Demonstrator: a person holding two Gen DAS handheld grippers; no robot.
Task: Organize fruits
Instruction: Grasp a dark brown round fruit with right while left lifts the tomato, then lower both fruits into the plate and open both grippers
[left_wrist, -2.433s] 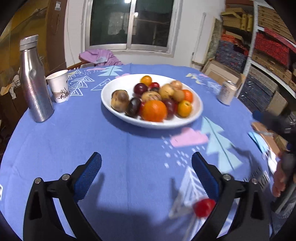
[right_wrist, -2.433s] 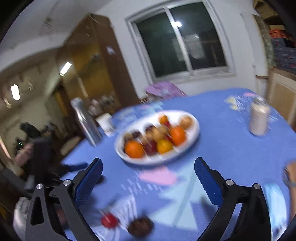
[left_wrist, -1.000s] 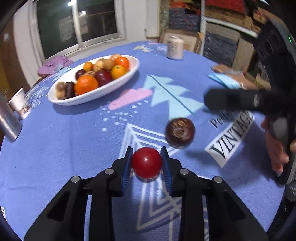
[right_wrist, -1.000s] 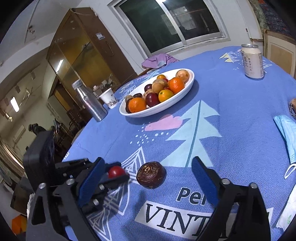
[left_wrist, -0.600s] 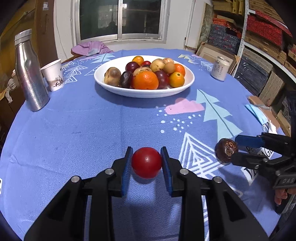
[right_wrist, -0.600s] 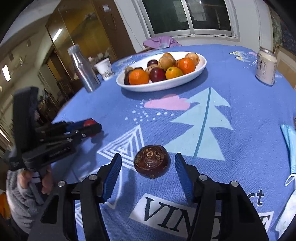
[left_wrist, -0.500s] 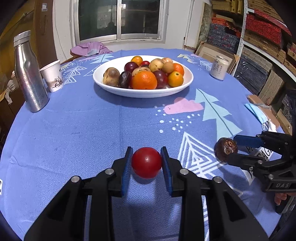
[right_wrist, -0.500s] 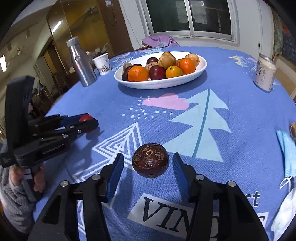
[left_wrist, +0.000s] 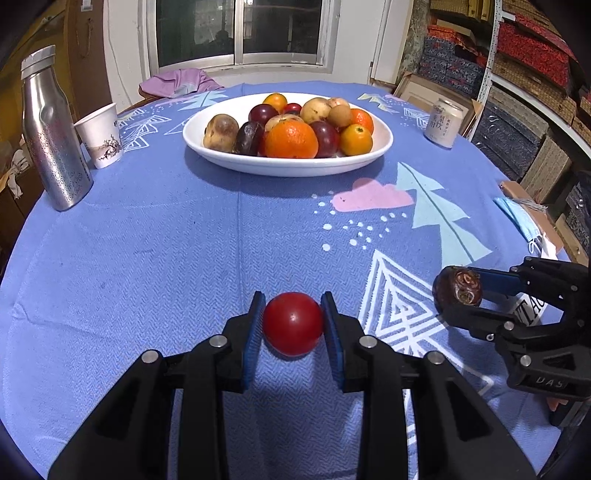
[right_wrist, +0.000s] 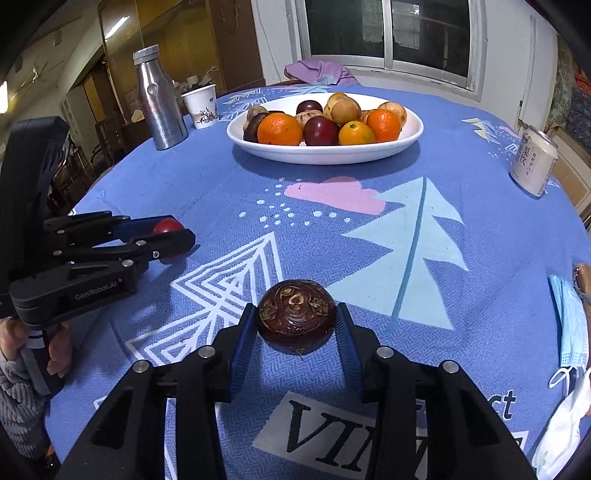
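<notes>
Here we see the left tongs (left_wrist: 292, 325) clamped on a small red fruit (left_wrist: 292, 323), blue pads tight against both its sides, low over the desk (left_wrist: 147, 240) near its front edge. The right tongs (right_wrist: 295, 323) are closing on a dark brown round fruit (right_wrist: 295, 316), which sits between the pads, pads at or nearly at its sides, just above the blue cloth by the white triangle print. The two fruits are apart, the brown one to the right of the red one. Further back in the middle stands a white bowl (left_wrist: 380, 147) piled with oranges, plums and brownish fruits. Left of it are a steel bottle (left_wrist: 51, 129) and a paper cup (left_wrist: 99, 136), and right of it a drink can (left_wrist: 442, 123). A face mask (right_wrist: 569, 321) lies at the right edge
</notes>
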